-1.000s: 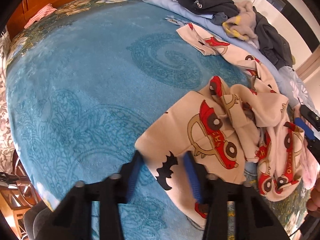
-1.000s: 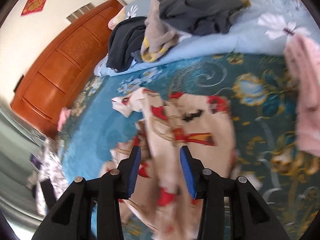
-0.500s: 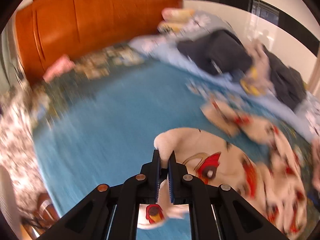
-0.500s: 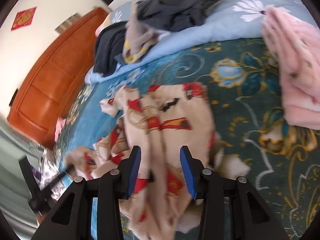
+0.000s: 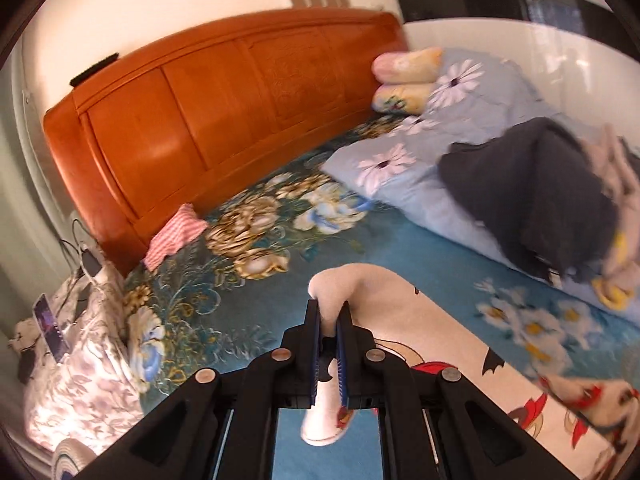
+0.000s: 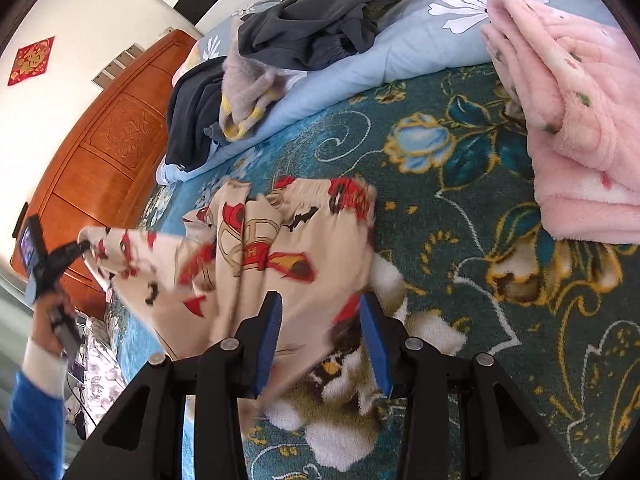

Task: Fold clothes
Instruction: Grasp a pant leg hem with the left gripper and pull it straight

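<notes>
1. On the bed (image 6: 460,208), over the teal floral blanket, lie the cream pajama pants (image 6: 280,248), printed with red cars and black bat shapes, soft and crumpled.
2. Your left claw (image 5: 329,320) is clamped tight on a plain cream end of the pants, lifted off the blanket; a short flap hangs below the pads.
3. The pants run long from that raised end at left to the gathered waistband at right.
4. Your right claw (image 6: 320,340) stands half open over the lower edge; cloth sits between the pads, contact unclear.
5. A folded pink garment (image 6: 572,120) lies well apart at right.
</notes>
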Tool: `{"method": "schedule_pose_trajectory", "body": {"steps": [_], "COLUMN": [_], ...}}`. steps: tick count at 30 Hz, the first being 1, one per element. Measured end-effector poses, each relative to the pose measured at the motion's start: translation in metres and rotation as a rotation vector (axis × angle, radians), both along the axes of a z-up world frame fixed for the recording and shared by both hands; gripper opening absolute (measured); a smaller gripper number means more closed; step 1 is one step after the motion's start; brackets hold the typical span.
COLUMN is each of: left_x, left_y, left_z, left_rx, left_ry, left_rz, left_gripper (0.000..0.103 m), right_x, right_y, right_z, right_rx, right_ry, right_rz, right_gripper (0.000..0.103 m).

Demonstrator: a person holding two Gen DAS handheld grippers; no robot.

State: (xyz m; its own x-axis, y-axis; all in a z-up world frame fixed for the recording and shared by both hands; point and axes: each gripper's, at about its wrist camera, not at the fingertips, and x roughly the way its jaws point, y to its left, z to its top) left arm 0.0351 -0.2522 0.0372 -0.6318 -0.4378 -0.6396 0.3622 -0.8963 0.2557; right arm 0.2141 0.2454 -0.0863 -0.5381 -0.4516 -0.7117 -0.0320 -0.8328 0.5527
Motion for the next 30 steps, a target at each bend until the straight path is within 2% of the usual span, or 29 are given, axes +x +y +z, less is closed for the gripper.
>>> {"method": "schedule_pose_trajectory", "body": {"steps": [5,9,13,15,17,20,23,29,30], "left_x": [-0.026,-0.028,-0.021,-0.011,0.0,0.024,0.061,0.13,0.14], "left_y": [-0.003,0.011,0.026,0.032,0.035,0.038,0.037,0.021,0.017], "left_z": [-0.026,-0.05,-0.061,-0.063,-0.066,-0.068,-0.069,-0.08,-0.081], "left_rx": [0.034,0.079,0.107,0.136,0.189,0.224,0.28,0.501,0.531], "left_ry": [-0.109,-0.175,-0.226,-0.255,-0.288,-0.284,-0.265,-0.24,-0.231], "left_rz": [-0.002,-0.077,-0.155,-0.198,-0.234,-0.26,-0.258,-0.22,-0.209], "left_gripper": [0.008,0.011,0.014,0.026,0.065,0.067,0.068,0.068,0.068], "right_x": [0.0,-0.005,-0.021,-0.032,-0.042,-0.061,-0.077,-0.1,-0.102], "right_y": [-0.004,-0.019,-0.037,-0.046,-0.053,-0.066,-0.077,-0.085,-0.087], "right_z": [0.004,0.006,0.006,0.008,0.009,0.004,0.0,-0.012,-0.012], "right_rx": [0.016,0.017,-0.003,-0.022,-0.042,-0.064,-0.045,-0.056,-0.055], "right_ry": [0.009,0.018,0.019,0.023,0.035,0.023,0.014,-0.038,-0.044], "right_rz": [0.012,0.054,0.091,0.101,0.103,0.102,0.084,0.046,0.045], "right_gripper": [0.042,0.042,0.042,0.042,0.042,0.042,0.042,0.041,0.035]}}
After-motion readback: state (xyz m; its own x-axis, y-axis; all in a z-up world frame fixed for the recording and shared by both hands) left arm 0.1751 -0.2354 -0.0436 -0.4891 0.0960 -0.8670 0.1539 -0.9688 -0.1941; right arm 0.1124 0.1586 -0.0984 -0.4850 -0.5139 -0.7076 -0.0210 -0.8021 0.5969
